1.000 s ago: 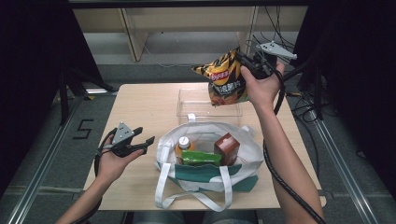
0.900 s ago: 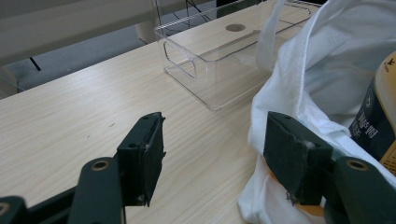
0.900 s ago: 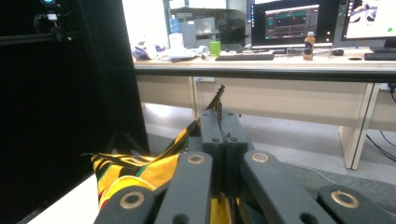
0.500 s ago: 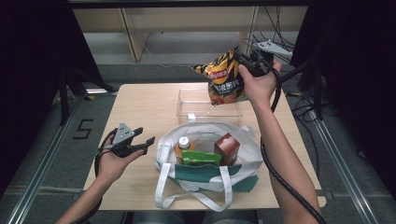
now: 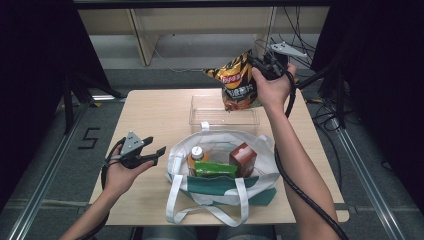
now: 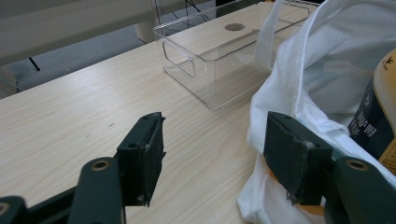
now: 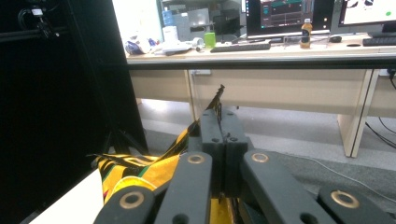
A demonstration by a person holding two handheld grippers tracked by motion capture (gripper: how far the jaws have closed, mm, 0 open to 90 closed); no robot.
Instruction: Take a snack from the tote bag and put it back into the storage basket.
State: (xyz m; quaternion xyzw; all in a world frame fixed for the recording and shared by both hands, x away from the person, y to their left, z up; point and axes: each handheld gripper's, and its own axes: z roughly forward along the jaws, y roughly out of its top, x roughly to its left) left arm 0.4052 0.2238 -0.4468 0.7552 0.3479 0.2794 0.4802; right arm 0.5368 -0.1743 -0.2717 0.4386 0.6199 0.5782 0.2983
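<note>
My right gripper (image 5: 259,66) is shut on the top edge of a yellow and orange chip bag (image 5: 236,82), which hangs above a clear plastic bin (image 5: 223,111) at the back of the table. In the right gripper view the jaws pinch the bag's crimped edge (image 7: 216,103), and the bag (image 7: 135,172) droops lower left. My left gripper (image 5: 150,152) rests open just left of a white tote bag (image 5: 220,187). In the left gripper view its jaws (image 6: 212,161) stand apart with nothing between them, beside the tote bag (image 6: 317,74).
The tote holds an orange-capped bottle (image 5: 197,156), a green packet (image 5: 215,169) and a brown carton (image 5: 243,159). The wooden table (image 5: 150,115) has bare room left of the bin. Cables (image 5: 305,195) trail along the right arm. Desks with monitors (image 7: 289,14) stand beyond.
The right hand has shifted the chip bag a little to the left above the bin. The left hand and gripper have stayed put.
</note>
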